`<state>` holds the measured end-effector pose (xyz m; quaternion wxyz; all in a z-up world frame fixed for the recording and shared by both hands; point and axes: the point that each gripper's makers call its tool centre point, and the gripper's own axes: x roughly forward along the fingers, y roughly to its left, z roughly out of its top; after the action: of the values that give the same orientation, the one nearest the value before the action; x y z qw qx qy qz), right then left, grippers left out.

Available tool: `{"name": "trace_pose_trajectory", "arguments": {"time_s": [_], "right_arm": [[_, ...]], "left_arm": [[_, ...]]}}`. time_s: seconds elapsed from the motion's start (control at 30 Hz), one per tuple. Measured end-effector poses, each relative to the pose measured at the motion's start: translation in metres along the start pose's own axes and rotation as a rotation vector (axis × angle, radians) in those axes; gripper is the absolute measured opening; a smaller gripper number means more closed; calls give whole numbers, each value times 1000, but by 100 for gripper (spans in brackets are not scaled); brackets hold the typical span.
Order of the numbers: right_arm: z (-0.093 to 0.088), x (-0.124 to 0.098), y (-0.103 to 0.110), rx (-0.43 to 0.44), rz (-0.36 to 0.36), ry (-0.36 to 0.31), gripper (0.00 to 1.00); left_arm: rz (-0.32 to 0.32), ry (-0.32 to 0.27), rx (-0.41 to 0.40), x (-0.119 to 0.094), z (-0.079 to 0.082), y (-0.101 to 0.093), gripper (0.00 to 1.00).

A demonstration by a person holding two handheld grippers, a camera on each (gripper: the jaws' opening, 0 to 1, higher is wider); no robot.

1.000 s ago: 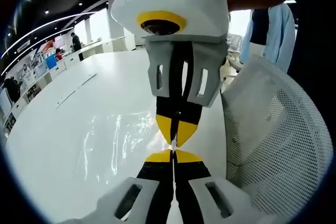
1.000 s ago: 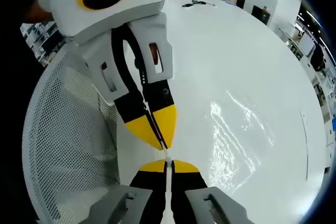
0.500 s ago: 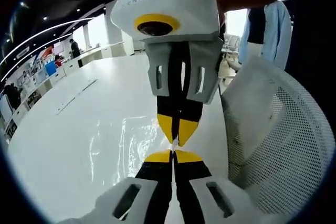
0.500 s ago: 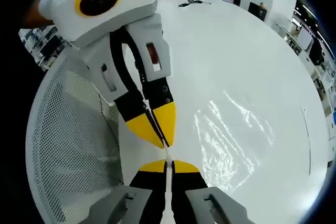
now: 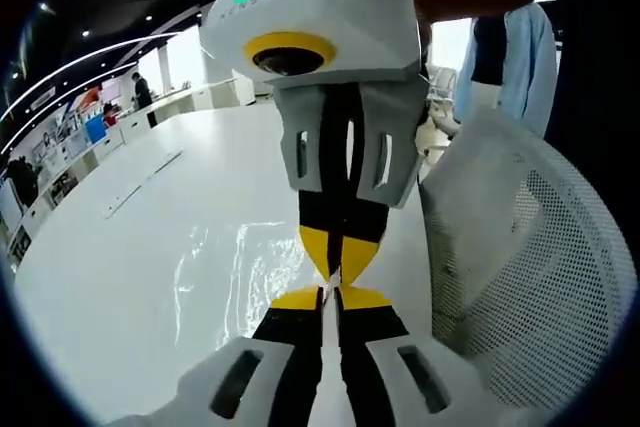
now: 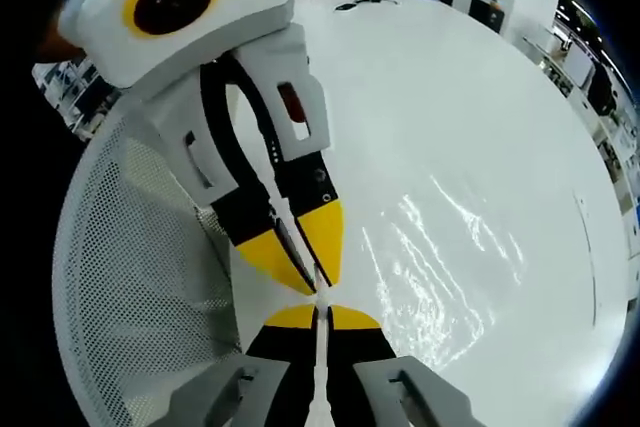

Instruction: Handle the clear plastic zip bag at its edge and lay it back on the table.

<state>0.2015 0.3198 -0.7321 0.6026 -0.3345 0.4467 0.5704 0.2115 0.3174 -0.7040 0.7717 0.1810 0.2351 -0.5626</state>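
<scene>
We pinch the clear bag (image 5: 240,277) at its edge with both grippers. Our left gripper (image 5: 331,293) and right gripper (image 6: 318,309) are closed tight, tip to tip, near the tabletop's (image 6: 470,127) chair-side edge. We think laying it flat and letting go is left.

No text is reading clearly anywhere; small grey lettering is showing on the right gripper (image 5: 340,262) housing beside a green light, in the left gripper view, too blurred to make out
</scene>
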Motion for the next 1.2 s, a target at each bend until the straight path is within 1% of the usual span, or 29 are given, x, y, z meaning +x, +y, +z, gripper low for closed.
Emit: {"name": "trace_pose_trajectory", "arguments": {"time_s": [0.2, 0.4, 0.43, 0.53, 0.63, 0.7, 0.73, 1.0, 1.2], "right_arm": [[0, -1, 2, 0, 2, 6, 0], [0, -2, 3, -6, 2, 18, 0], [0, -1, 3, -14, -1, 20, 0], [-1, -2, 4, -26, -1, 30, 0], [-1, -1, 4, -45, -4, 41, 0], [-1, -1, 4, -49, -4, 44, 0], [-2, -1, 4, -46, -3, 45, 0], [0, -4, 5, -29, 3, 33, 0], [0, -5, 3, -32, -2, 25, 0]], "left_arm": [[-9, 23, 0, 3, -1, -2, 3], [-15, 62, 26, 5, -5, -4, 2], [-15, 64, 40, 6, -5, -3, 2], [-23, 84, 46, 7, -8, -4, 1], [-37, 101, 70, 8, -9, -6, 1], [-47, 114, 69, 9, -11, -7, 0], [-43, 114, 81, 9, -11, -6, 0], [-54, 112, 63, 9, -10, -6, 0], [-56, 105, 61, 9, -8, -5, 0]]}}
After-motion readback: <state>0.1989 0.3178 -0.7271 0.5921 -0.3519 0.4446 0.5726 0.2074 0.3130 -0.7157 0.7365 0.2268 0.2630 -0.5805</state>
